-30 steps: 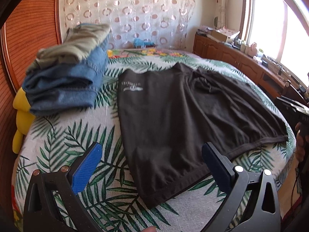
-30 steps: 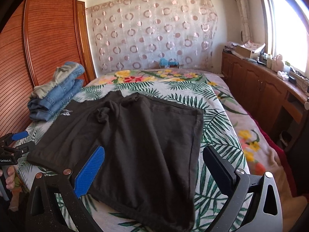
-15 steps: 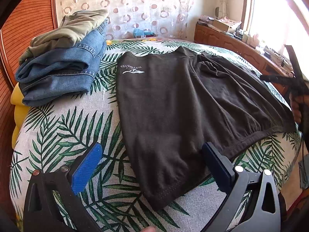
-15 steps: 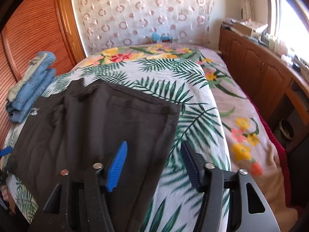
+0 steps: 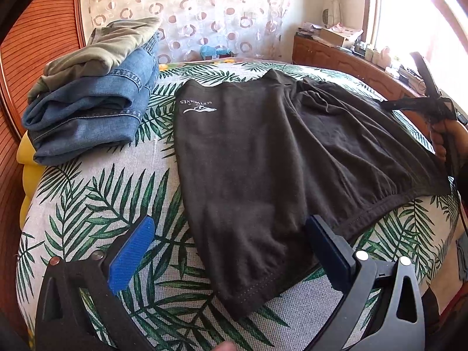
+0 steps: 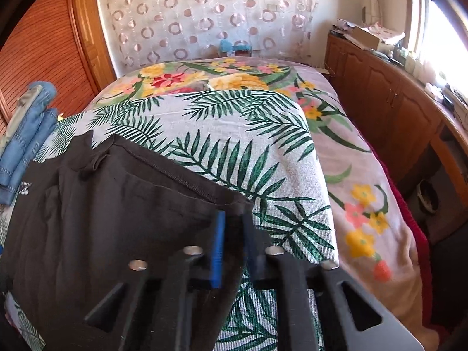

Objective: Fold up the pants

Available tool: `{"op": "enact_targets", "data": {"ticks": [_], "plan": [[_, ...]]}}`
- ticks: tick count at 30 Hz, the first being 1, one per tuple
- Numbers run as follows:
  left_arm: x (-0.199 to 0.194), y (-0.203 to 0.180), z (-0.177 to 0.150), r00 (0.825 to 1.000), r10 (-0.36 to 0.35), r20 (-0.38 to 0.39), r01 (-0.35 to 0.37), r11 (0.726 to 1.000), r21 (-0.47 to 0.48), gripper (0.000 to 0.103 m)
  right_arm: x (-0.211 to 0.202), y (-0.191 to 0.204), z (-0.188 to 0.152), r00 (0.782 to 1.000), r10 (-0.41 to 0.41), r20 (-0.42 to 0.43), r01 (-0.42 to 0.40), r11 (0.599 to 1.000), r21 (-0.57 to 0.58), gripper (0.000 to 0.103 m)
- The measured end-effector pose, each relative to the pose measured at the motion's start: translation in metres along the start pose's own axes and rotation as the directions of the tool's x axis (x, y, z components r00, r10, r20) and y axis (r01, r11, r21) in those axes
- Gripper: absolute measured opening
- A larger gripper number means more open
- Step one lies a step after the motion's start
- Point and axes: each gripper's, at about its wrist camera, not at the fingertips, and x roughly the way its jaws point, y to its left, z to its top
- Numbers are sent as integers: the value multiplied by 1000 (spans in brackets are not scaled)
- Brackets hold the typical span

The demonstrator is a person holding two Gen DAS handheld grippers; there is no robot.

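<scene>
Under both our tools, the dark pants lie flat on the leafy bed. Our right gripper has just been closing, and now pinches a pants corner. Our left gripper waits wide open over the near hem. We can start folding.

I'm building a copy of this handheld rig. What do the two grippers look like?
Both match: the left gripper and right gripper have black cut-out finger frames with round silver rivets and ribbed blue pads. A dark cable hangs by the right gripper.
</scene>
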Motion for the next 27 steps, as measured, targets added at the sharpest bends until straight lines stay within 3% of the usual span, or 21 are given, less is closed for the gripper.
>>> {"op": "enact_targets", "data": {"ticks": [6, 14, 16, 17, 20, 24, 27], "plan": [[0, 0, 0, 1000, 0, 0, 0, 1000, -1, 103, -7, -18, -2, 995, -88, 39, 87, 996, 34, 5], [0, 0, 0, 1000, 0, -1, 0, 1000, 0, 103, -17, -16, -12, 997, -71, 22, 69, 995, 69, 5], [0, 0, 0, 1000, 0, -1, 0, 1000, -1, 103, -22, -15, -13, 995, -94, 20, 93, 993, 69, 24], [0, 0, 0, 1000, 0, 0, 0, 1000, -1, 103, -23, -17, -13, 994, -109, 14, 108, 992, 61, 29], [0, 0, 0, 1000, 1, -1, -1, 1000, -1, 103, -32, -7, -14, 996, -79, 36, 78, 997, 24, 32], [0, 0, 0, 1000, 1, -1, -1, 1000, -2, 103, -59, 13, -43, 996, -30, 79, 31, 999, -11, 58], [0, 0, 0, 1000, 1, -4, -2, 1000, -1, 103, -71, 25, -65, 996, 33, 84, -31, 999, -29, 62]]}}
